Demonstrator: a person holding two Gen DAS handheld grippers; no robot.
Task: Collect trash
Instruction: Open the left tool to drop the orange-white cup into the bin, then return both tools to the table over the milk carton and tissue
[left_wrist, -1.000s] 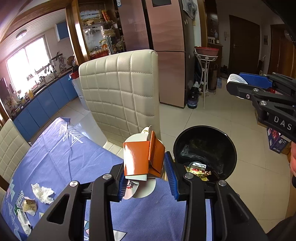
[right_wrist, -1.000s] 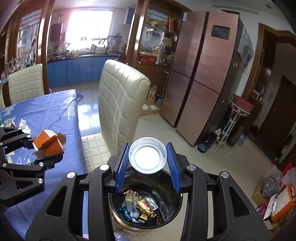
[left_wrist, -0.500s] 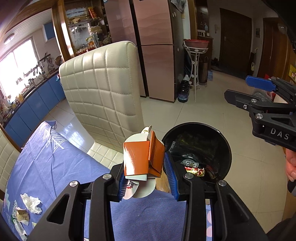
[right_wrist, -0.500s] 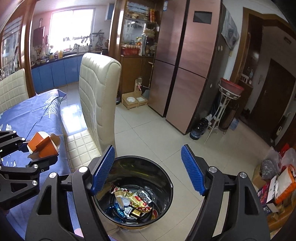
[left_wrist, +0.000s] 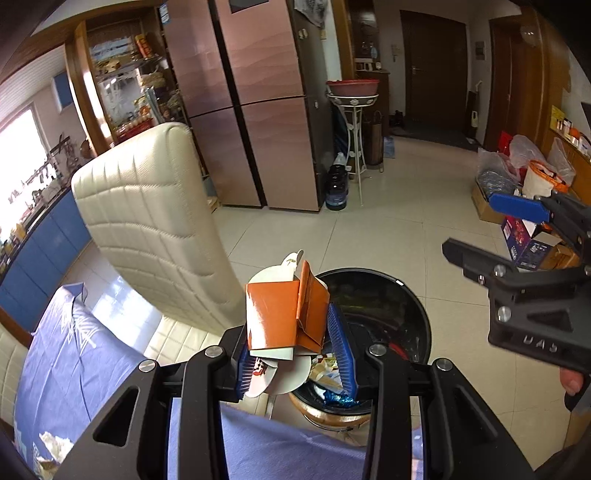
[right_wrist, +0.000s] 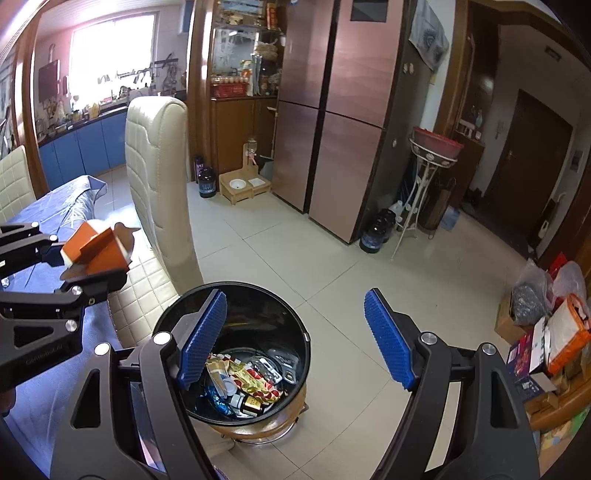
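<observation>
My left gripper (left_wrist: 293, 354) is shut on an orange paper carton (left_wrist: 286, 314) with white card behind it, held at the near rim of the black trash bin (left_wrist: 413, 302). The carton also shows in the right wrist view (right_wrist: 94, 251), left of the bin (right_wrist: 236, 295). My right gripper (right_wrist: 295, 336) is open and empty, just above and to the right of the bin; it shows in the left wrist view (left_wrist: 517, 221). Wrappers and small bottles (right_wrist: 243, 380) lie inside the bin.
A cream padded chair (left_wrist: 155, 236) stands left of the bin beside the blue-clothed table (left_wrist: 74, 369), where crumpled paper (left_wrist: 55, 443) lies. Boxes and bags (right_wrist: 546, 332) sit on the floor at right. A fridge (right_wrist: 332, 110) and plant stand (right_wrist: 428, 184) are behind.
My right gripper opened and the white lid it held is gone from it; it drifted right. My left gripper carried the orange carton from over the table to the bin's rim.
</observation>
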